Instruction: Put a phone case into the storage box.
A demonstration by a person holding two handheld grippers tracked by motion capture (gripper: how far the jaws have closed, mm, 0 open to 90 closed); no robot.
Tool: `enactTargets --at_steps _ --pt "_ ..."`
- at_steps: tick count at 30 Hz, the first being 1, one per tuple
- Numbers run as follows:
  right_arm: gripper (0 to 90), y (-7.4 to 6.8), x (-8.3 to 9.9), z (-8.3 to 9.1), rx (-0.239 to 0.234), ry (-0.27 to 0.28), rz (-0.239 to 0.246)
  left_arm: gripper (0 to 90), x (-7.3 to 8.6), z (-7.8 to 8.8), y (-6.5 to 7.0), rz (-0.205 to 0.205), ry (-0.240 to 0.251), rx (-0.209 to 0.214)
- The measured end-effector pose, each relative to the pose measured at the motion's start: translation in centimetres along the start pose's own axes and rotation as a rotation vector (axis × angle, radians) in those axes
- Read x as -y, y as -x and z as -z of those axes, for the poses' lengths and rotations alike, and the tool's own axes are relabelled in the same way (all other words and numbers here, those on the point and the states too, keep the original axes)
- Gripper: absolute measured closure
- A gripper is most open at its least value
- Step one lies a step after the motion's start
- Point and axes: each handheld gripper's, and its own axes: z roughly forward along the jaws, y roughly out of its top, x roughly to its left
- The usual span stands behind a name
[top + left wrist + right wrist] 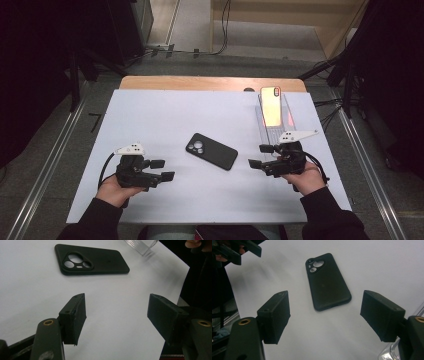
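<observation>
1. Black phone (211,151) lying camera side up at mid-surface, on the white surface (150,115), between the two claws and touched by neither.
2. Left claw (166,170) held low at the near left, jaws spread and empty, aimed rightward toward the phone; seen from the left gripper view, phone (91,262) well ahead of the jaw tips.
3. Right claw (260,156) at the near right, jaws likewise spread with nothing between them, aimed leftward; in the right gripper view, phone (328,281) framed in the gap but farther off, not yet reached.
4. Second phone (271,106), glowing orange, propped on a clear stand (286,129) at the far right, apart from the work in hand.
5. Judged progress: early, approach only; no grasp made, pickup and any placing left to do.
6. Black phone's long axis running diagonally, from far left to near right; camera end at the far left, plain end toward the right claw.
</observation>
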Motion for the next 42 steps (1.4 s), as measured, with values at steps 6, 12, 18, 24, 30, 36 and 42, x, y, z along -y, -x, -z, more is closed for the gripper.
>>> enactTargets --at_steps 6,12,18,24,30,36,42 --pt "15.9 -0.3 -0.2 -0.4 -0.037 0.004 0.007 32.1 0.1 0.0 -0.1 0.006 -0.003 -0.001" --pt "15.9 -0.7 -0.7 -0.9 -0.048 0.001 0.029 32.2 0.3 0.2 0.1 0.013 0.006 0.0" --pt "15.8 -0.9 -1.0 -1.0 -0.044 0.011 0.036 32.2 0.5 0.4 0.0 0.019 0.012 -0.005" --pt "9.6 -0.8 -1.7 -1.6 -0.054 0.021 0.048 32.2 0.8 0.8 0.0 0.027 0.014 -0.015" --pt "0.0 -1.0 -2.8 -2.3 -0.063 0.001 0.059 32.1 1.1 1.0 0.0 0.035 0.02 -0.019" --pt "0.0 -1.5 -4.0 -3.0 -0.063 0.008 0.078 32.2 1.4 1.4 0.0 0.042 0.025 -0.027" --pt "0.0 -1.7 -5.1 -4.4 -0.081 0.006 0.088 32.2 1.5 1.6 0.0 0.047 0.032 -0.032"
